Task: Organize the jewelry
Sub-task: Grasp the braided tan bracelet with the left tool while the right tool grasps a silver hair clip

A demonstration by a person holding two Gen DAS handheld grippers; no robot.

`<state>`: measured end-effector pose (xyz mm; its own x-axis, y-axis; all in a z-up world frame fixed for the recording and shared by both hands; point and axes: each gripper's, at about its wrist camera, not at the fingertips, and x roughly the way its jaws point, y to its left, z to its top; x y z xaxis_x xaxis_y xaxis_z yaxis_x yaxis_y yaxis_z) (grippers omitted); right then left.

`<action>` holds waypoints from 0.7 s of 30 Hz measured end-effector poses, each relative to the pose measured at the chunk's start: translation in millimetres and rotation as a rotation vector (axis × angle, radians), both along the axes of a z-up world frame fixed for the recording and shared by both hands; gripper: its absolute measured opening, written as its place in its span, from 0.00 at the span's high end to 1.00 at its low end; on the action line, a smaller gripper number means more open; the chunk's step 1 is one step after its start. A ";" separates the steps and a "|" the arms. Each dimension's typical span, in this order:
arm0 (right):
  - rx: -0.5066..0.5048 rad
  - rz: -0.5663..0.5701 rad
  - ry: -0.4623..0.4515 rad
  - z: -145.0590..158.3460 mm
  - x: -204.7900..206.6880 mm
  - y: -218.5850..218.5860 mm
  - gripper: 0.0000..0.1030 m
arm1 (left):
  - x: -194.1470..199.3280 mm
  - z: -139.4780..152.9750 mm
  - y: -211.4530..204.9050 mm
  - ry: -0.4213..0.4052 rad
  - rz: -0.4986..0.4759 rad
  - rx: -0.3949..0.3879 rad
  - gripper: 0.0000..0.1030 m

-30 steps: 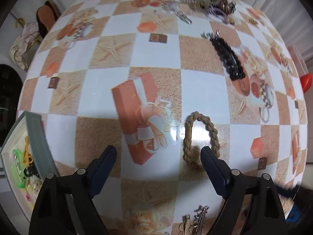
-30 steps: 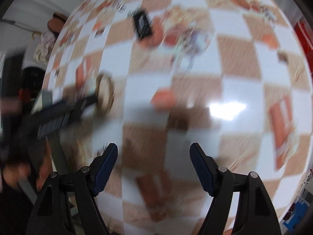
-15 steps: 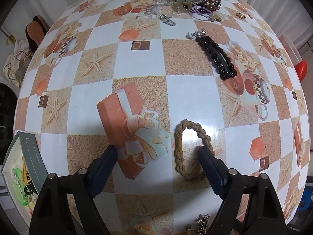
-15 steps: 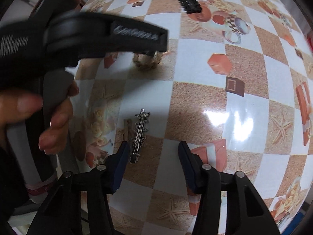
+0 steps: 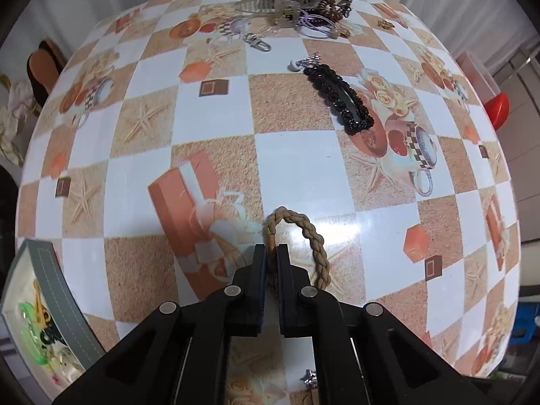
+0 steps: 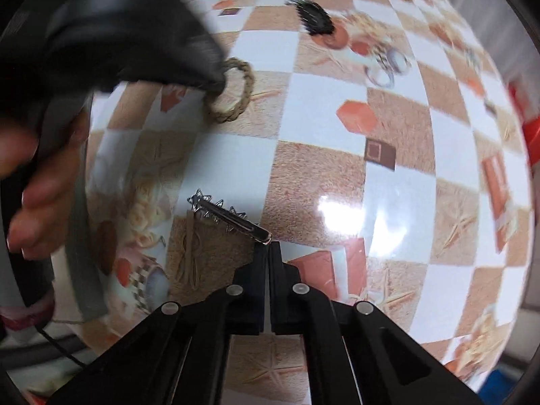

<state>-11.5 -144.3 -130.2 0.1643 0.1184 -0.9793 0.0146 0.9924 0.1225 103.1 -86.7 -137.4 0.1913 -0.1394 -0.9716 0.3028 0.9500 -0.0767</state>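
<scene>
A tan braided hair tie (image 5: 305, 233) lies on the checked tablecloth. My left gripper (image 5: 271, 253) is shut on its left strand, low over the table. The hair tie also shows in the right wrist view (image 6: 241, 92), with the left gripper (image 6: 216, 81) pinching it. My right gripper (image 6: 270, 248) is shut on the end of a silver star hair clip (image 6: 224, 217), which sticks out to the left just above the table. A grey-rimmed jewelry box (image 5: 59, 290) with a green item and other pieces inside sits at the left wrist view's lower left.
A black beaded barrette (image 5: 339, 98) lies beyond the hair tie. A pile of clips, hair ties and a clear claw clip (image 5: 280, 8) sits at the table's far edge. A red object (image 5: 497, 108) is off the right edge. A person's hand (image 6: 37, 202) holds the left gripper.
Both grippers were open earlier and have shut: the left on the braided hair tie, the right on the silver star clip. The right gripper swung down to the clip.
</scene>
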 end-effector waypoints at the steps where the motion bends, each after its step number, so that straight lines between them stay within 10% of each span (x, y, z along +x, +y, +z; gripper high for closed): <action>1: 0.018 -0.019 0.001 1.0 0.7 -5.6 0.99 | -1.9 1.0 3.2 0.000 0.009 -0.005 0.90; 11: 0.111 0.054 -0.043 25.8 -1.8 -31.5 0.97 | -15.5 17.6 40.8 -0.018 0.075 -0.040 0.90; 15: 0.015 0.235 -0.084 29.5 -0.6 -3.5 0.60 | -21.2 24.6 59.9 -0.020 0.095 -0.044 0.90; 21: -0.094 0.483 -0.092 11.9 -5.2 23.3 0.60 | -25.9 29.7 77.4 -0.021 0.120 -0.047 0.90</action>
